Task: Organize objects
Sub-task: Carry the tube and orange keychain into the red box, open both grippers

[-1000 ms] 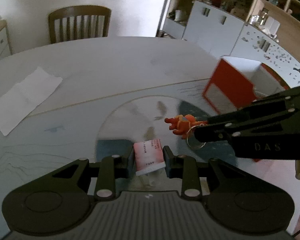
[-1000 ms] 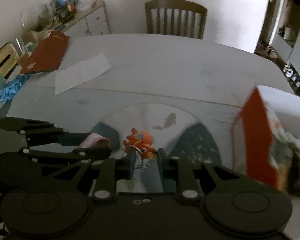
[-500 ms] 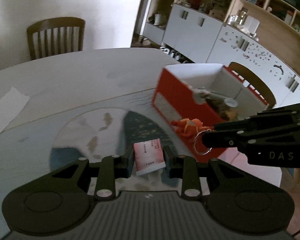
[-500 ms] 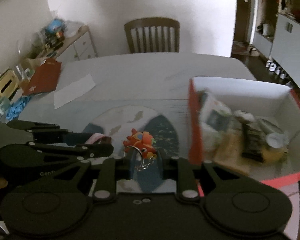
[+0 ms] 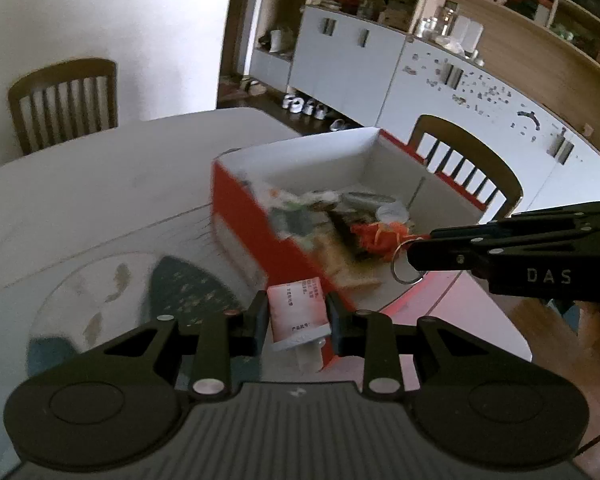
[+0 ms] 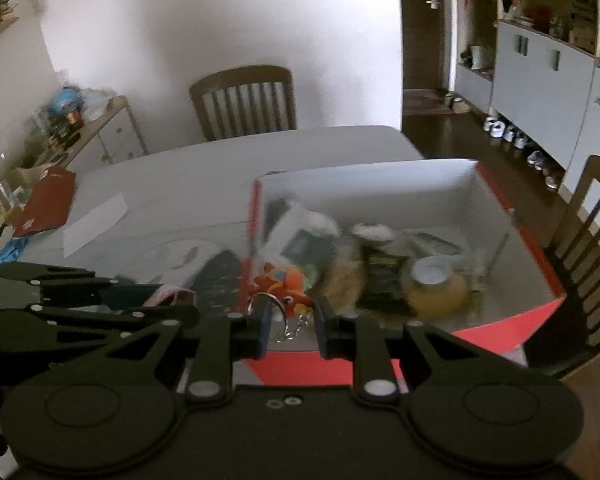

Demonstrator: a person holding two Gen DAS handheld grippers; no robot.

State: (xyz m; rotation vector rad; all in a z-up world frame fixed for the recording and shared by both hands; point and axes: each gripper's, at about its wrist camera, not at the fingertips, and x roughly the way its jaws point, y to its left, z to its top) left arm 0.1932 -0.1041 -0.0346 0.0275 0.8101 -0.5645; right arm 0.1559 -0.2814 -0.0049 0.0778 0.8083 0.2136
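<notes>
Pink sachet (image 5: 298, 308) upright btwn left gripper (image 5: 297, 322) fingers, long axis vertical.

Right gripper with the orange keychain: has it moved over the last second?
Yes. The right gripper, shut on the keychain, has travelled from over the round mat to above the red box.

Sachet (image 5: 298, 307): small pink-and-white packet with printed text, upright, pinched at its sides, above the box's near corner.
Keychain (image 6: 285, 285): orange toy figure (possibly a fish; blurred) on a metal ring and chain, hanging over the box's edge.
Box (image 6: 512, 314): red outside, white inside, open-topped, holding jumbled packets and a round-lidded container.
</notes>
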